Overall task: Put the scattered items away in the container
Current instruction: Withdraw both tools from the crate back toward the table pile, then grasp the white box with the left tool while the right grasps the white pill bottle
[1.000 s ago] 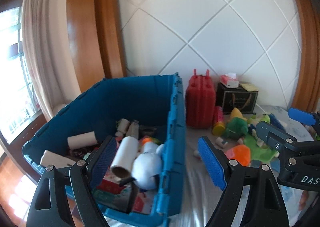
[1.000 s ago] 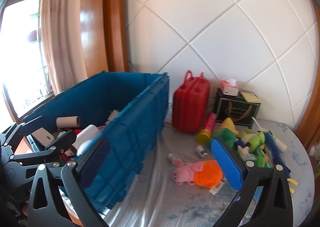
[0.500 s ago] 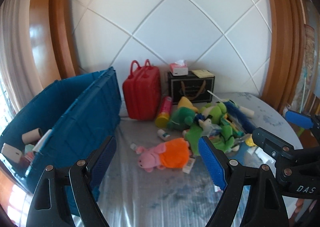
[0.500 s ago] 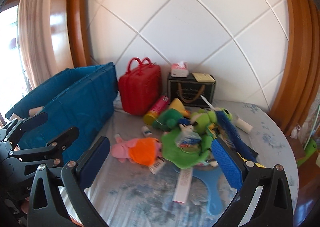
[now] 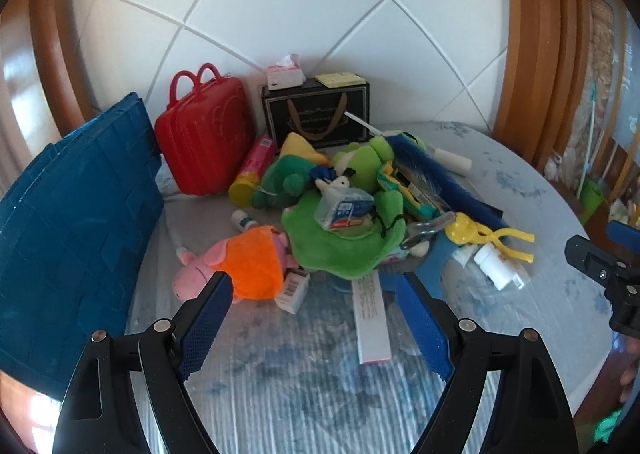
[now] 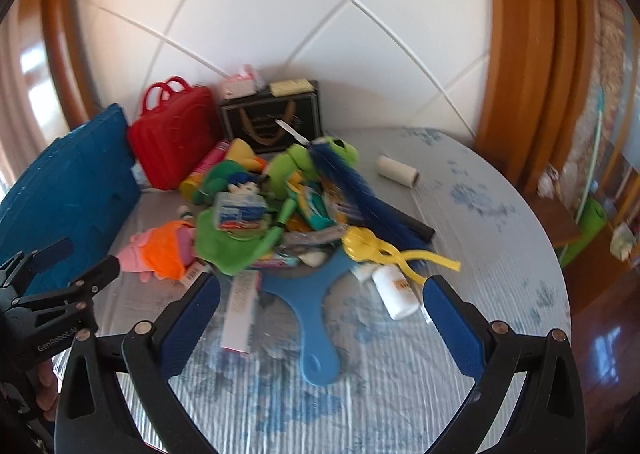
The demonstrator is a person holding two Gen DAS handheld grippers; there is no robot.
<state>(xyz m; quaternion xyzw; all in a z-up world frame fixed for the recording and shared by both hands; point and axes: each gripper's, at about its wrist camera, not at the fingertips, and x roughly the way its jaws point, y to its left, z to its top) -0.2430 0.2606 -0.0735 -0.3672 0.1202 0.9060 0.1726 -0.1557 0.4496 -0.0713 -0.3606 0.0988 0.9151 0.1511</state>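
Both grippers' jaws stood open, empty, above tabletop (image 5: 520, 158). Pink plush pig (image 5: 236, 266) nearest left gripper (image 5: 312, 318): soft, light; pinch orange body. Right gripper (image 6: 320, 318) faced blue paddle (image 6: 316, 314).

A red toy suitcase (image 5: 206, 130) stands at eleven o'clock against the white quilted wall (image 5: 320, 6); just beside it at twelve sits a black gift bag (image 5: 318, 116) (tissue pack (image 5: 284, 74) on top), wooden trim (image 5: 536, 46) at two
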